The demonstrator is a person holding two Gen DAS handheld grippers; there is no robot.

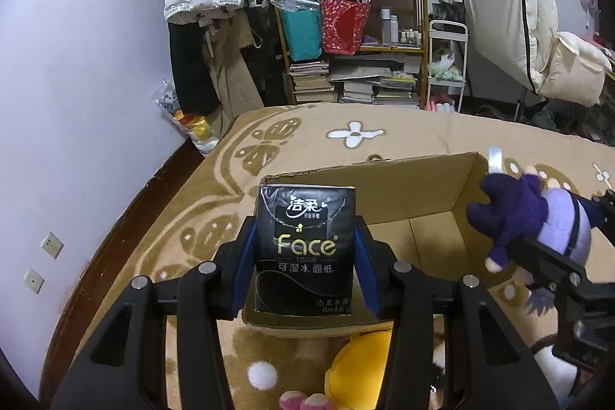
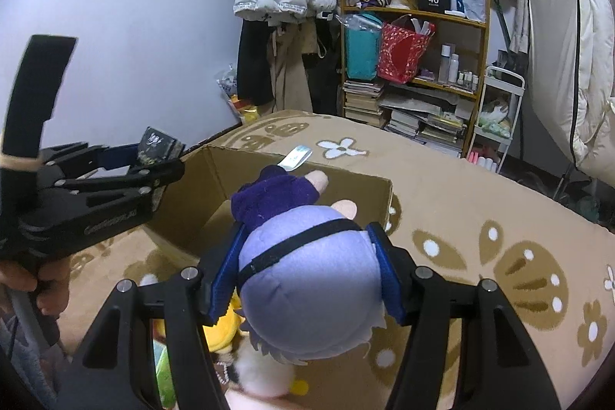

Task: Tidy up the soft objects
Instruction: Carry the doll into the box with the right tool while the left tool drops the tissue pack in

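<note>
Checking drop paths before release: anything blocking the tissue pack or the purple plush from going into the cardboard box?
Nothing visible. The cardboard box is open-topped, and what shows of its floor is bare. The left gripper holds the tissue pack at the near-left wall; the right gripper holds the purple plush at the near edge.

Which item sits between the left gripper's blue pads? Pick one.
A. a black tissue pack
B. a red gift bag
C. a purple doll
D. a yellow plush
A: in the left wrist view the left gripper clamps the black tissue pack between its pads, above the cardboard box.
</note>
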